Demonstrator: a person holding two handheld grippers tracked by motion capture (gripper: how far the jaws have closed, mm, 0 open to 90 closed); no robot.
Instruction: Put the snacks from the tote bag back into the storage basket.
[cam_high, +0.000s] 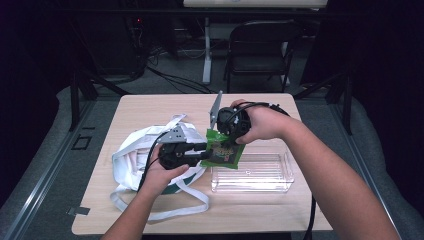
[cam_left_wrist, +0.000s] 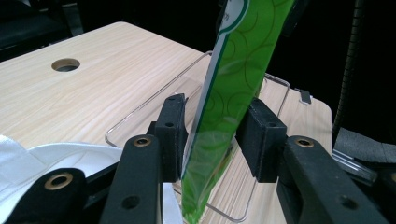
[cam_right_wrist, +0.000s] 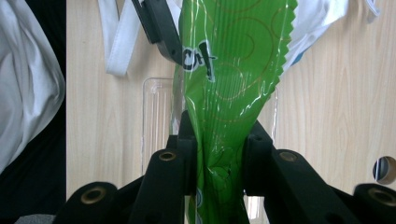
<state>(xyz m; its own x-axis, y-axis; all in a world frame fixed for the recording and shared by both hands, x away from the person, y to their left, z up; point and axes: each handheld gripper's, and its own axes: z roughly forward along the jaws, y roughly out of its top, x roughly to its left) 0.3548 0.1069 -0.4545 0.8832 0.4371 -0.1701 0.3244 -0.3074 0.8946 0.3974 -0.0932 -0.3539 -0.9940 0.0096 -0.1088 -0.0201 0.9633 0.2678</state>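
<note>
My left gripper (cam_high: 200, 154) stands slack around the green snack packet's (cam_high: 223, 151) lower edge, pads just clear. Beyond, my right gripper (cam_high: 226, 131) clamps its top; it hangs upright above the clear plastic tray (cam_high: 252, 172) near the table's (cam_high: 150, 107) front right edge.

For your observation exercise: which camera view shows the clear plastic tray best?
The high view: the whole clear plastic tray sits right of the white bag. The left gripper view shows part of its outline behind the green packet; the right gripper view shows strips beside it.

Packet (cam_high: 223, 150) above table (cam_high: 150, 107), between cloth bag (cam_high: 135, 150) at left and tray (cam_high: 252, 172) at right.
</note>
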